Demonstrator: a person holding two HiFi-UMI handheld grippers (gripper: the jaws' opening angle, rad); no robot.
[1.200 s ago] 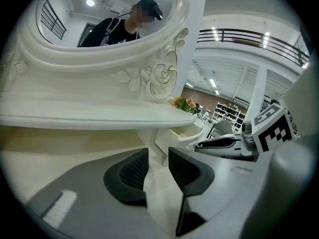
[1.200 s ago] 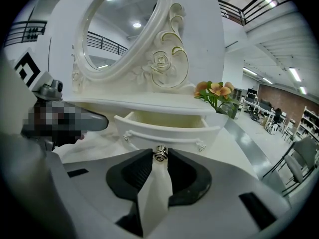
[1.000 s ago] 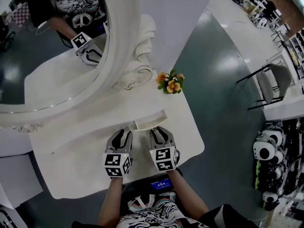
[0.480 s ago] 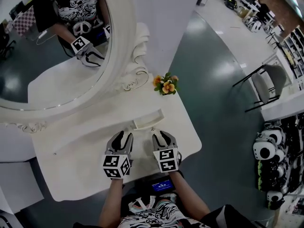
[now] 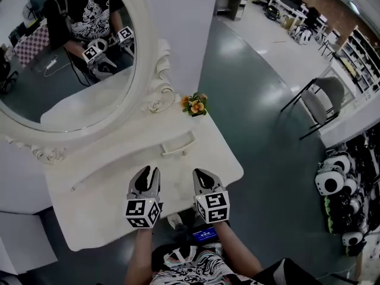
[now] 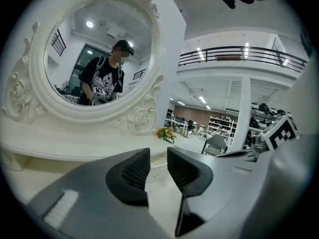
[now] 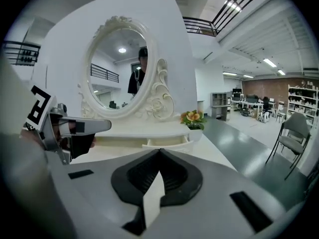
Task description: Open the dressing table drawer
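Left claw [image 5: 146, 174] hovers over the surface [image 5: 89, 198], jaws apart and just narrowing, nothing between them. Ahead, the drawer [image 5: 178, 143] stands pulled out, clear of both claws. Right claw [image 5: 202, 175] is clenched, empty.

We stand in a large open hall, more a workplace or test floor than a home. A smooth grey-green floor [image 5: 255, 70] runs far past the white dressing table [image 5: 107, 183]. Overhead we see a railed upper gallery [image 6: 234, 54] and strip lights [image 7: 269, 62] on a high ceiling. Stocked shelves [image 6: 222, 125] line the far end, and a lone grey chair [image 5: 323, 100] stands apart.
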